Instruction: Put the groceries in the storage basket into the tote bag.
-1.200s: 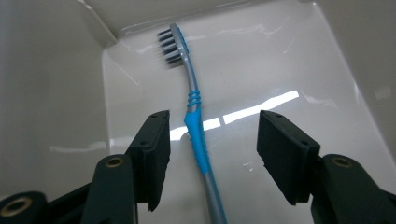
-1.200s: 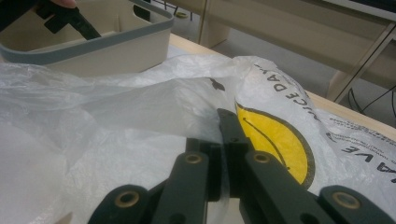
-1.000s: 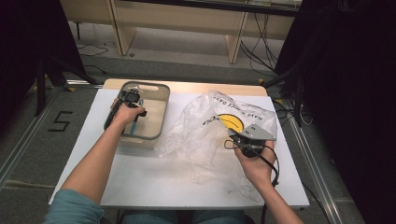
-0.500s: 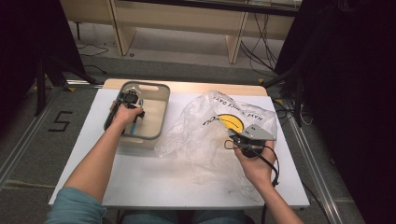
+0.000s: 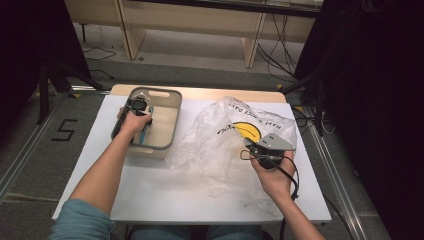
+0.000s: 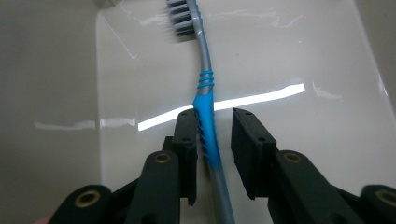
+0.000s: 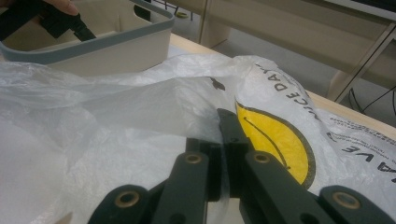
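The left hand-held gripper (image 6: 212, 140) has just been closing its jaws around the blue toothbrush (image 6: 206, 112) lying in the basket (image 5: 170, 125), not yet pinching it. The right hand-held gripper (image 7: 223, 140) stays clamped on the plastic bag (image 7: 140, 107) on the desk (image 5: 165, 195).

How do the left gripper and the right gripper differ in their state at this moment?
The left gripper has a gap between its jaws, which have just been closing around a blue-grey toothbrush inside the tub; the right gripper is shut on the plastic bag. The left points down, the right lies nearly level. Both have black jaws.
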A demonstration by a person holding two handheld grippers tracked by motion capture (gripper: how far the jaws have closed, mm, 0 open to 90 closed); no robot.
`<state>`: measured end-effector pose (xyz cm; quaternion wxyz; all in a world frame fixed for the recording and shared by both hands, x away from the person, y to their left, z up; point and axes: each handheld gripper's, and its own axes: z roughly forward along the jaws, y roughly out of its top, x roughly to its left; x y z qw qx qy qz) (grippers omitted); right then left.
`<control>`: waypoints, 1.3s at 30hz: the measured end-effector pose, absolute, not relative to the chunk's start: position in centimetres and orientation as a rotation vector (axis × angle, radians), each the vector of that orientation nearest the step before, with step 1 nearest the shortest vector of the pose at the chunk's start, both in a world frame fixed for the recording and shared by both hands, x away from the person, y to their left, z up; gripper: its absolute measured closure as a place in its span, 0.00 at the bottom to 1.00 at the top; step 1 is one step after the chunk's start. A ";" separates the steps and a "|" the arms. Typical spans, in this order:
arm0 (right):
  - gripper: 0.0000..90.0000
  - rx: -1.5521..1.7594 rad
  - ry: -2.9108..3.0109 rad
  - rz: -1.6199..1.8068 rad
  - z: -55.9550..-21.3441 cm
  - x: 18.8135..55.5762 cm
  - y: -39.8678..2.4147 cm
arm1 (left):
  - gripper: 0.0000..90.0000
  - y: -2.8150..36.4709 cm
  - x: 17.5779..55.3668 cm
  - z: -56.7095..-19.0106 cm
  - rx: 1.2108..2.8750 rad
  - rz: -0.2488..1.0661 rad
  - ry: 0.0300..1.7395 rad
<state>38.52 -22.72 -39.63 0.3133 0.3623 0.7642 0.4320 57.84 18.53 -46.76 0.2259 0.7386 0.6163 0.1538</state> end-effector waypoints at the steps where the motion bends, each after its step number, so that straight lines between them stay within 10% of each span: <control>1: 1.00 0.956 2.015 1.139 -39.6 38.5 -22.7 | 0.81 18.5 57.8 -46.8 2.037 0.425 1.701; 39: 1.00 0.955 2.017 1.142 -39.7 38.5 -22.7 | 0.91 17.4 57.4 -46.6 2.063 0.499 1.730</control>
